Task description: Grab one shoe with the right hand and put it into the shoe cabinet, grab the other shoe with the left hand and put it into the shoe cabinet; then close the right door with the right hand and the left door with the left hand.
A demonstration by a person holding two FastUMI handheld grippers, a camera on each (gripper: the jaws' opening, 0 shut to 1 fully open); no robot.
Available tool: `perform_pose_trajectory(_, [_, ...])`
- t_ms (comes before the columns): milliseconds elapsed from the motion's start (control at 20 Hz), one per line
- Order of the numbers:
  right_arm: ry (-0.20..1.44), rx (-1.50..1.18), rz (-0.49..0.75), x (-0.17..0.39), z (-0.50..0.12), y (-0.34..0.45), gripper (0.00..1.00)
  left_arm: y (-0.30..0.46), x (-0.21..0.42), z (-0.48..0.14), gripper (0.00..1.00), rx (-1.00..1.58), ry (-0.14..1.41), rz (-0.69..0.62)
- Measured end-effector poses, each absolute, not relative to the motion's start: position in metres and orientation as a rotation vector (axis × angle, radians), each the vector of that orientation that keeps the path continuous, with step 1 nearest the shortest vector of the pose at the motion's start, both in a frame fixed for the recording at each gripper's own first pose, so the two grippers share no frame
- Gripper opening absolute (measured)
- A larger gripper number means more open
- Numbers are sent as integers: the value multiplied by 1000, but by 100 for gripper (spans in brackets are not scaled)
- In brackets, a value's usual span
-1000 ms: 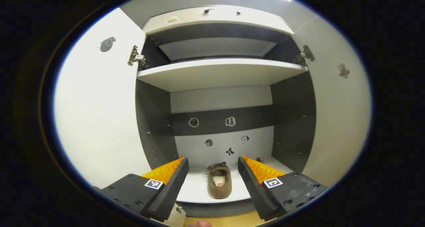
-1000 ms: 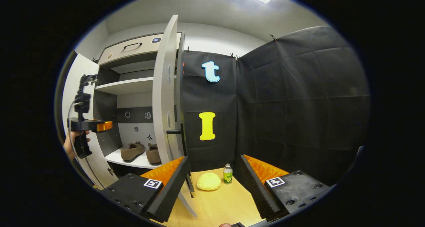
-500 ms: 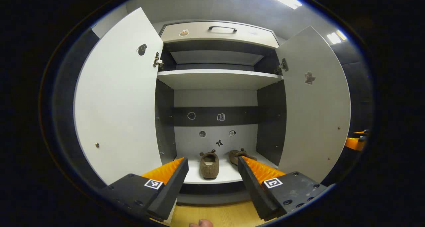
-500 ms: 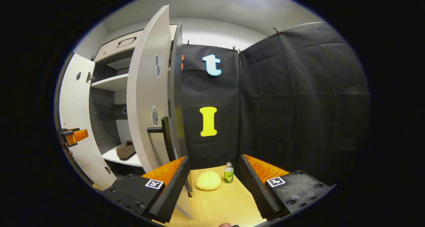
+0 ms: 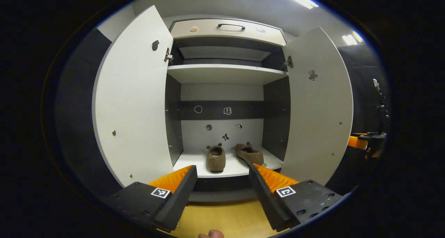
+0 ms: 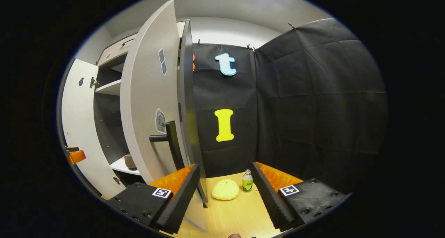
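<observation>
Across the left gripper view the shoe cabinet [image 5: 226,74] is faced squarely, its left door [image 5: 134,98] and right door [image 5: 318,102] both swung wide, so that the lowest shelf [image 5: 194,161] is laid bare; both brown shoes are set down on it, one shoe [image 5: 216,159] toe-inward at the middle and the other shoe [image 5: 249,154] just to its right, apart from it, so the placing steps are judged done. From the right gripper view the right door is seen on its outer face, the bar handle [image 6: 168,139] standing out near the right gripper [image 6: 225,192], which is held empty with jaws spread, apparently placed for the closing push. The left gripper [image 5: 222,192] is likewise held apart and empty
</observation>
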State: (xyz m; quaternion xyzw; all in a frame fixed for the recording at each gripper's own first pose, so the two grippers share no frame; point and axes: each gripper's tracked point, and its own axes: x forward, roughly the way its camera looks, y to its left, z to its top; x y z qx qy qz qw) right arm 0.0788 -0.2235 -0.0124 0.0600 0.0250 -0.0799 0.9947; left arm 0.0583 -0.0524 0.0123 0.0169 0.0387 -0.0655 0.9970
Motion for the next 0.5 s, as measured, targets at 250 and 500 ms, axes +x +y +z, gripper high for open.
perform_pose_trajectory(250, [41, 97, -184, 76, -10, -212, 98, -37, 54, 3, 94, 47, 78, -128])
perform_pose_trajectory(500, [36, 109, -184, 72, -12, -192, 98, -18, 45, 5, 94, 58, 63, -122])
